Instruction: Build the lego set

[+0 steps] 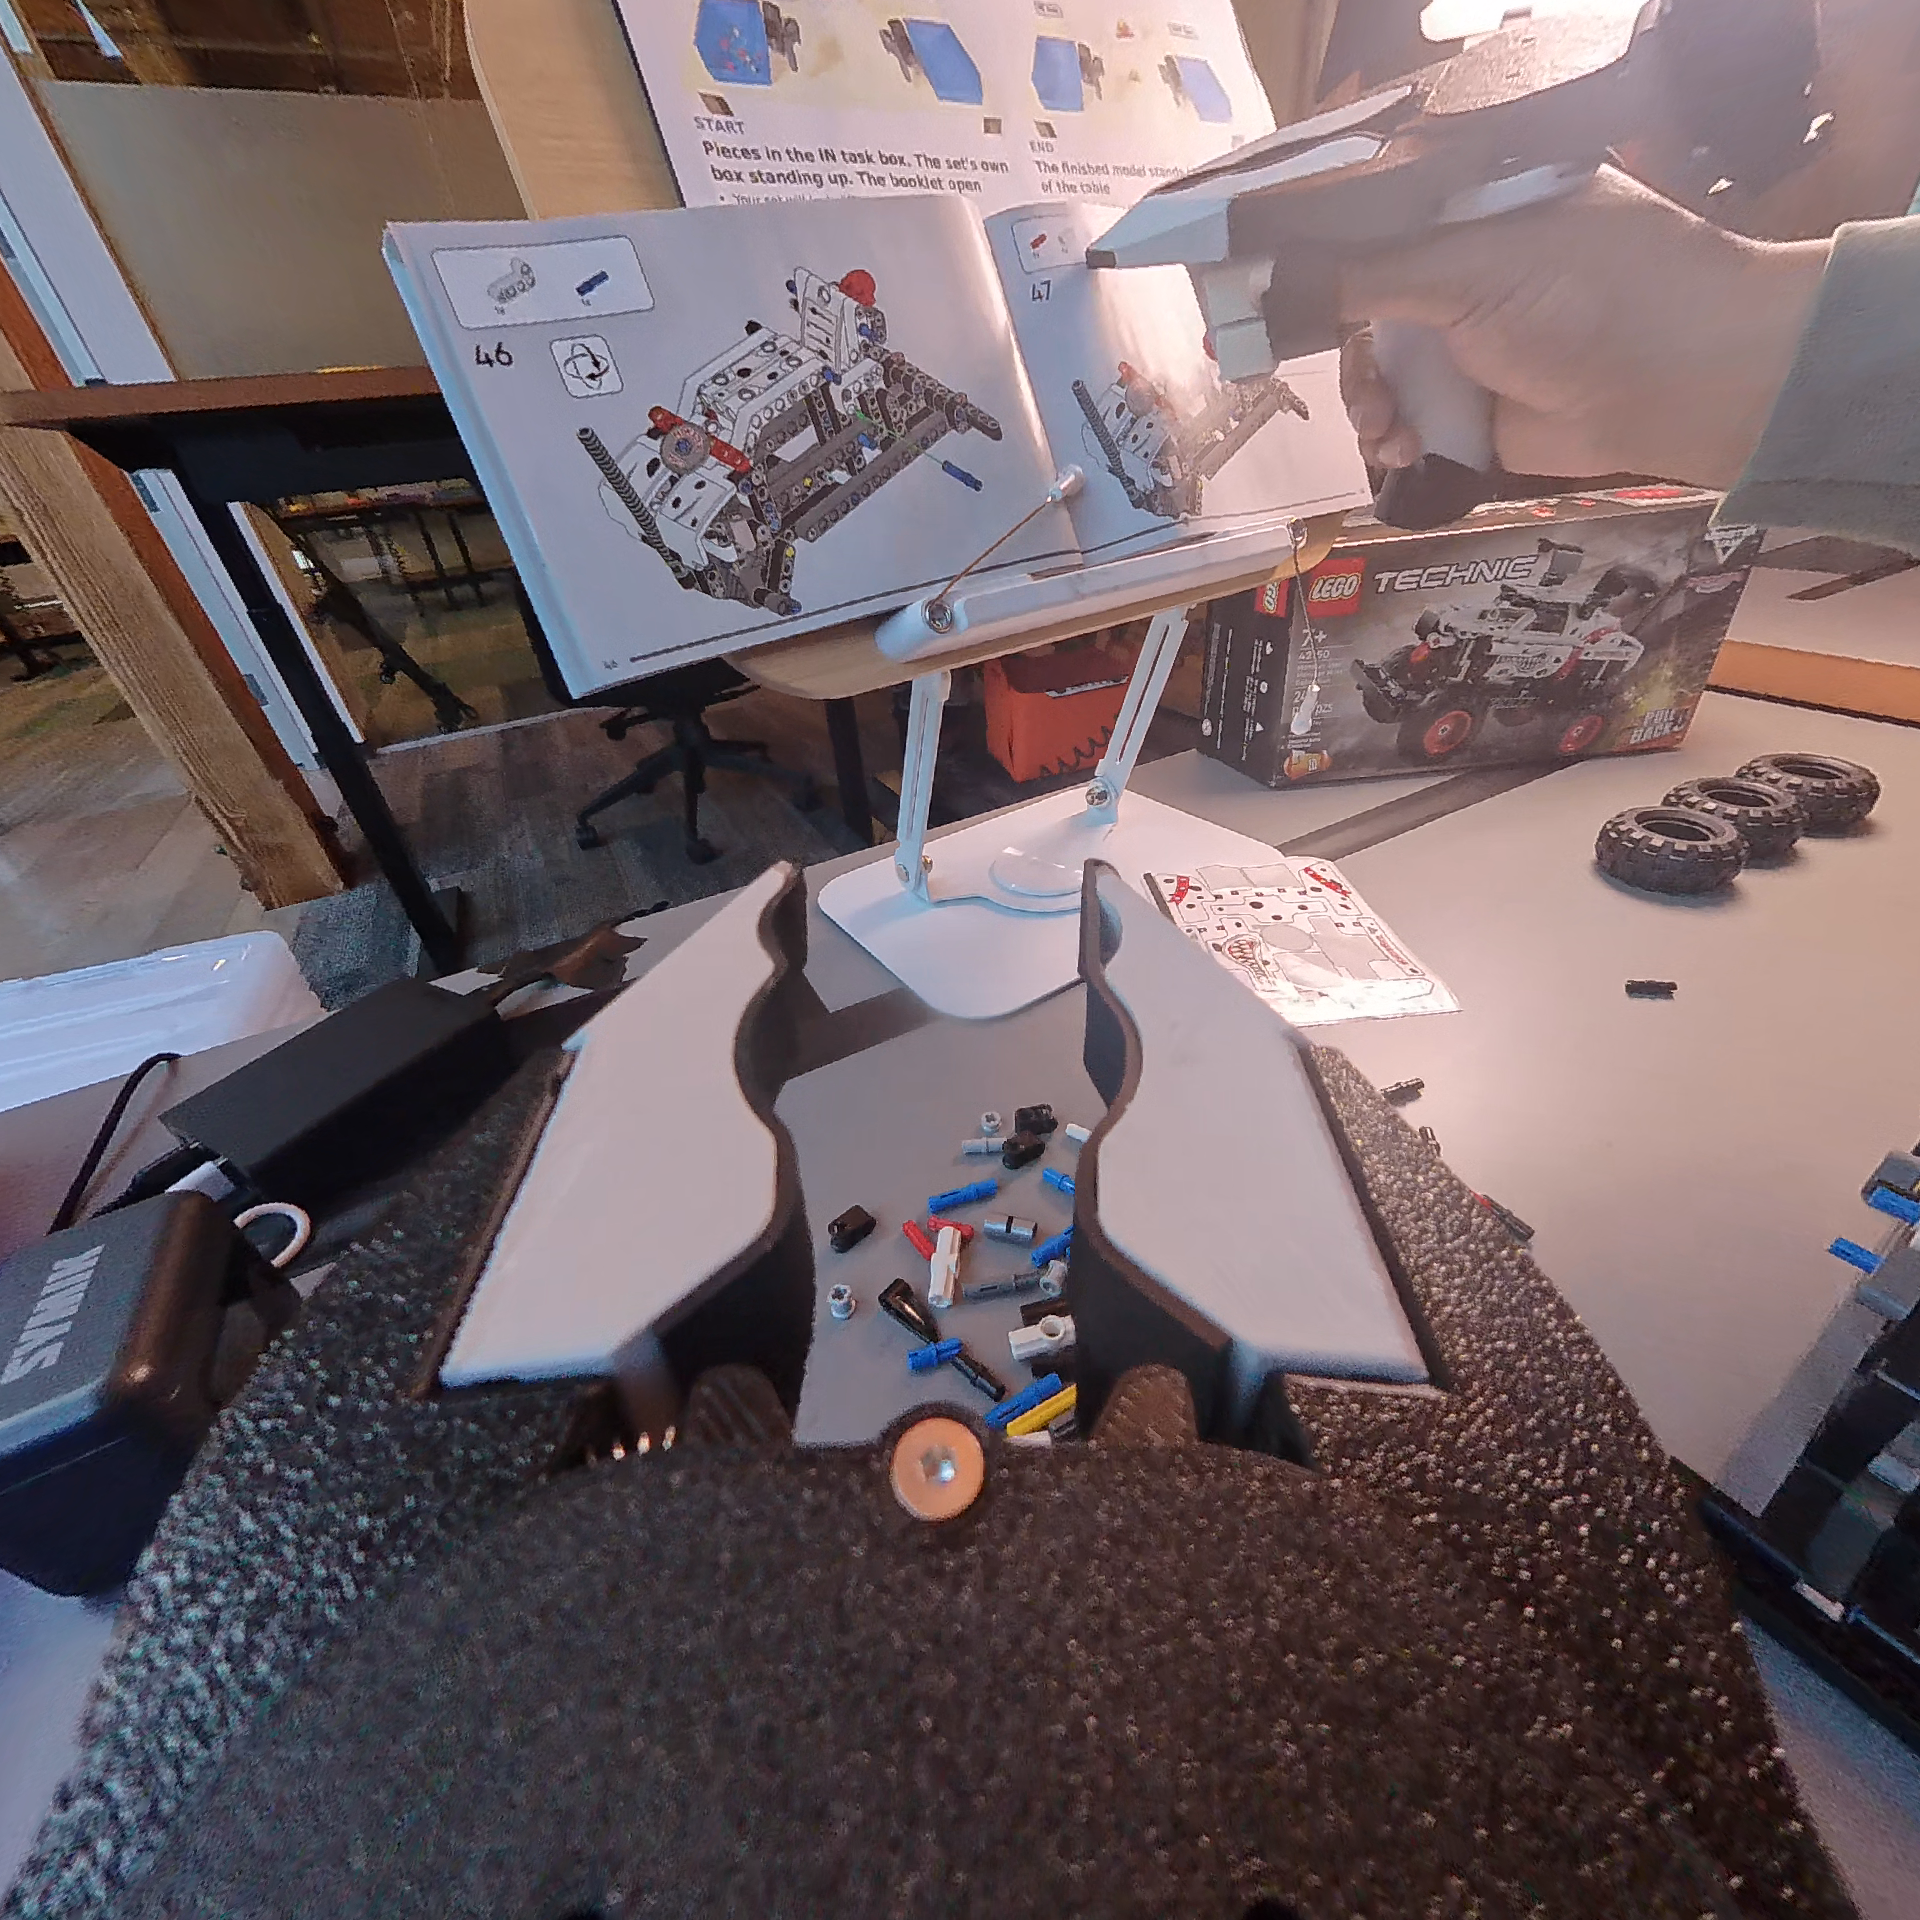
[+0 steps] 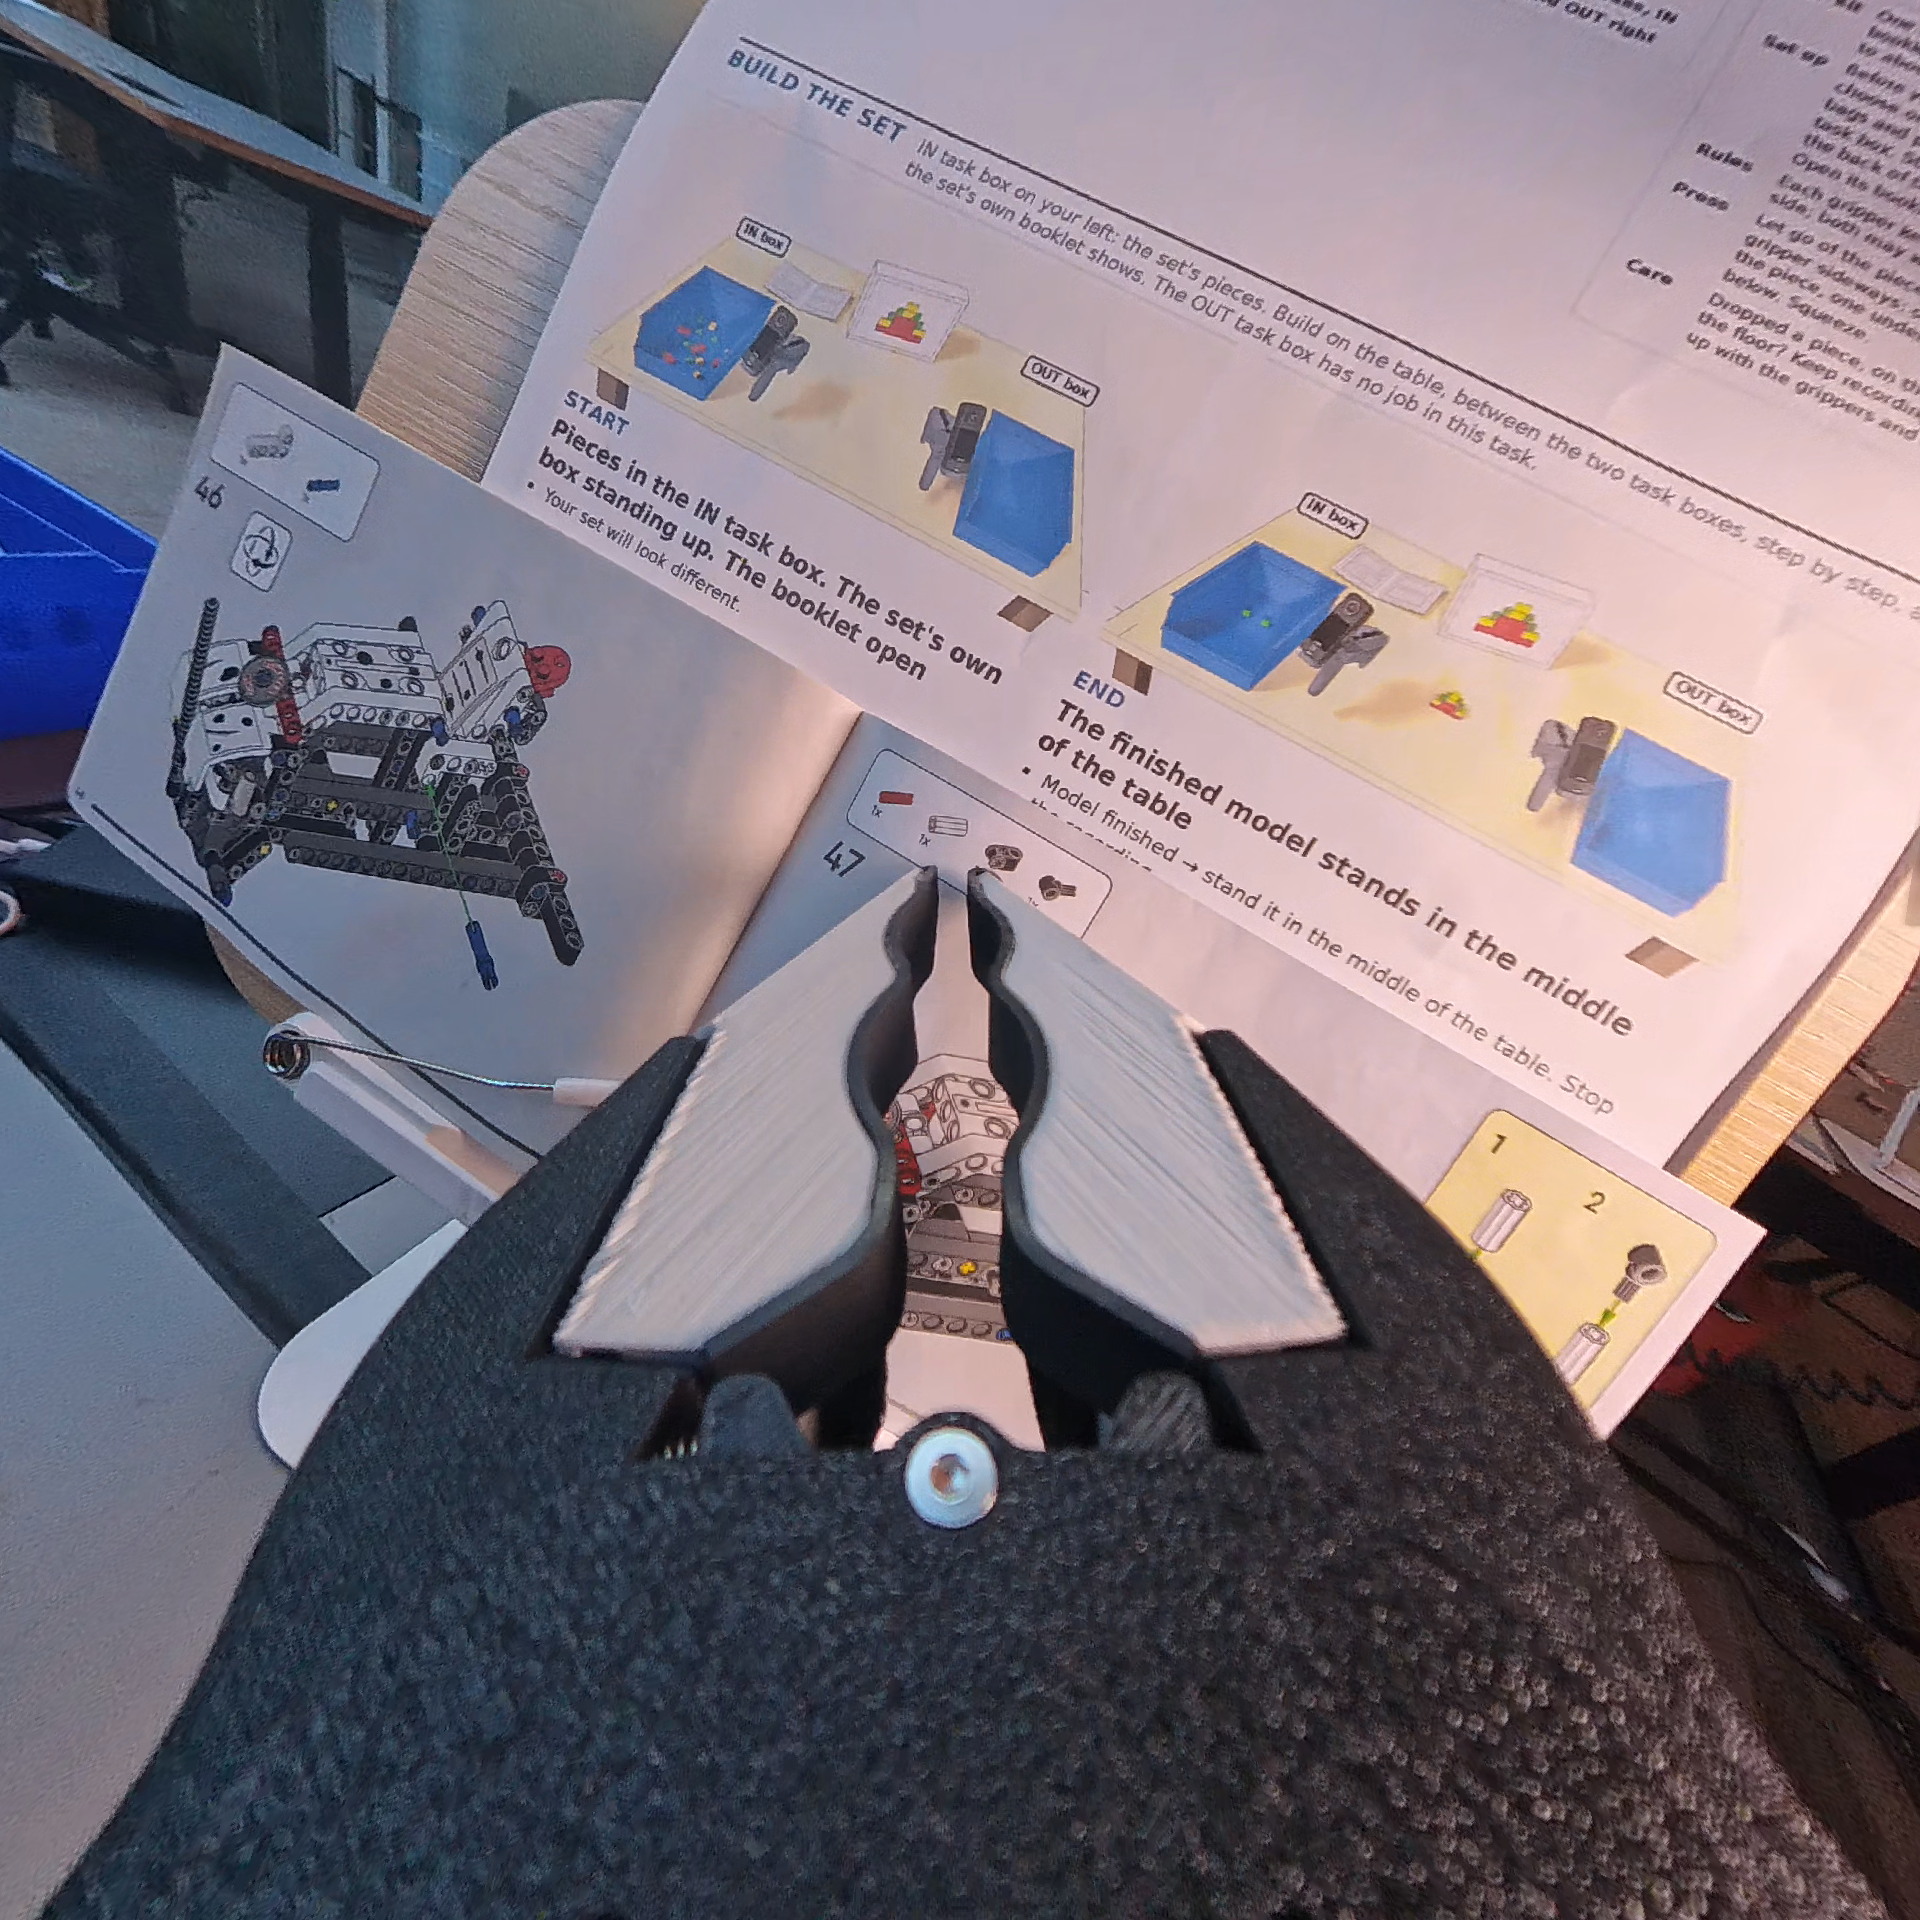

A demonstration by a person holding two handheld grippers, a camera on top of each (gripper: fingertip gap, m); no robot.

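The open instruction booklet (image 1: 727, 416) rests on a white stand (image 1: 997, 935). My left gripper (image 1: 943, 894) is open and empty, low over a pile of small loose Lego pieces (image 1: 977, 1257) on the grey table. My right gripper (image 1: 1101, 255), held by a hand, is up at the top of the booklet's right page. In the right wrist view the right gripper (image 2: 951, 881) has its jaws nearly together with only a thin gap and nothing between them. Its tips are at the parts box on the booklet's (image 2: 436, 748) right page.
The set's box (image 1: 1455, 644) stands at the back right, with three black tyres (image 1: 1735, 821) and a sticker sheet (image 1: 1299, 935) in front. A part-built model (image 1: 1870, 1403) is at the right edge. A black adapter (image 1: 332, 1081) lies left. A printed task sheet (image 2: 1247, 416) stands behind the booklet; a blue bin (image 2: 52, 582) is left. My right fingertips sit around 30 cm from my left ones.
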